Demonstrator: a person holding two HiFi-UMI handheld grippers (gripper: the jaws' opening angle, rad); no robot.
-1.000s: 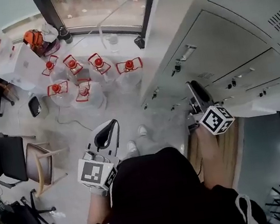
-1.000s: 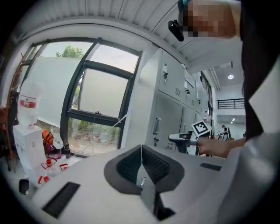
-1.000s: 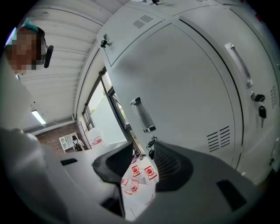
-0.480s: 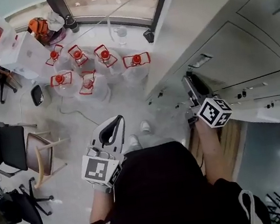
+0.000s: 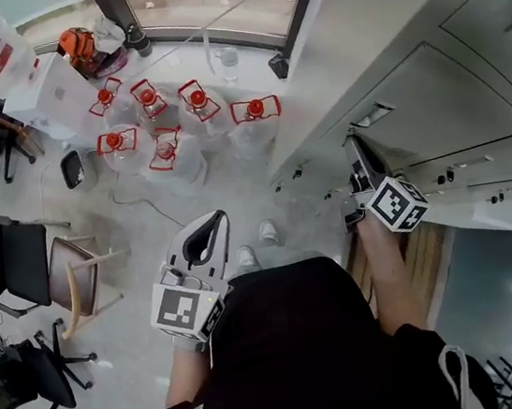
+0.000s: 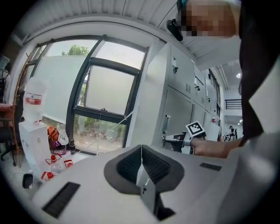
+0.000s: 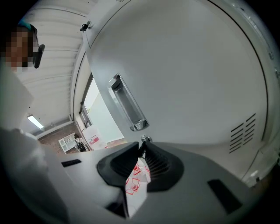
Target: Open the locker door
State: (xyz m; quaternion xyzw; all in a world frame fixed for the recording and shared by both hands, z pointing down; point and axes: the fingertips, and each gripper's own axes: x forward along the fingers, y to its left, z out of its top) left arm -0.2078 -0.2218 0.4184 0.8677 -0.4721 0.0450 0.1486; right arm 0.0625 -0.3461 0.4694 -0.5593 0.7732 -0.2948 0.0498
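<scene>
Locker door [image 7: 188, 78] stands closed, right in front of the right gripper [image 7: 141, 148], with its handle [image 7: 127, 105] just above the jaw tips. The jaws are closing and their tips pinch the small key [image 7: 145, 139] under that handle. The left gripper [image 6: 141, 151] hangs well apart from the door, jaws together and empty.

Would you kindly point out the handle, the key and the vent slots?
handle [image 7: 127, 107], right gripper view, middle of the bar.
key [image 7: 145, 139], right gripper view, shiny head below the handle.
vent slots [image 7: 243, 130], right gripper view, middle slot.
</scene>
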